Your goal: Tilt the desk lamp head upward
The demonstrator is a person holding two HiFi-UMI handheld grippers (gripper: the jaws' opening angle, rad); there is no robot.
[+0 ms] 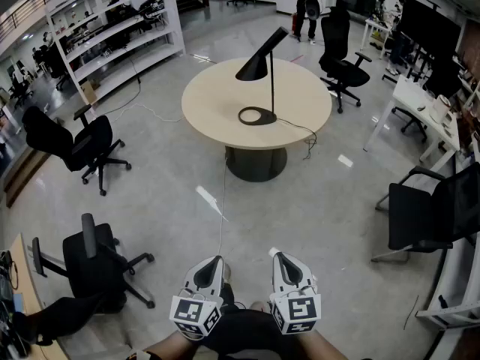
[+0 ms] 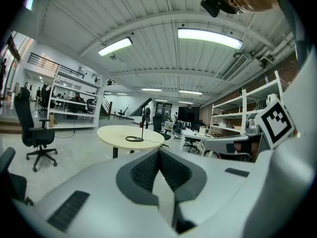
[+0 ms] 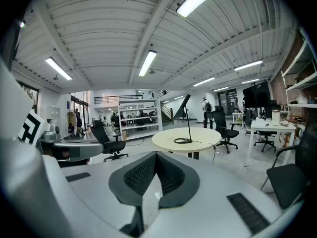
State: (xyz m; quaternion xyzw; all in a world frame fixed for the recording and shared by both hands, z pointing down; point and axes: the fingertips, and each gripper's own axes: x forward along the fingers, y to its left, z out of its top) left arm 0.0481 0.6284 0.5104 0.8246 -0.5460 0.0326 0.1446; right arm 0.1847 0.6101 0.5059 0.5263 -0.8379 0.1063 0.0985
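Note:
A black desk lamp [image 1: 259, 62] with a cone head sloping down to the left stands on its ring base on a round beige table [image 1: 300, 100] far ahead of me. Both grippers are low at the view's bottom edge, well short of the table. My left gripper [image 1: 214, 262] is shut with nothing in it, and my right gripper [image 1: 279, 259] beside it also looks shut and empty. The left gripper view shows the lamp [image 2: 142, 129] small on the table [image 2: 119, 133] past its shut pads [image 2: 148, 170]. In the right gripper view the lamp [image 3: 187, 120] stands beyond the closed pads [image 3: 171, 175].
Black office chairs stand at the left [image 1: 79, 145], near left [image 1: 94, 261], right [image 1: 427, 208] and behind the table [image 1: 341, 51]. White shelving [image 1: 112, 36] is at the far left, white desks [image 1: 420, 107] at the right. A cable [image 1: 222, 201] runs over the floor. A person [image 1: 307, 2] stands far back.

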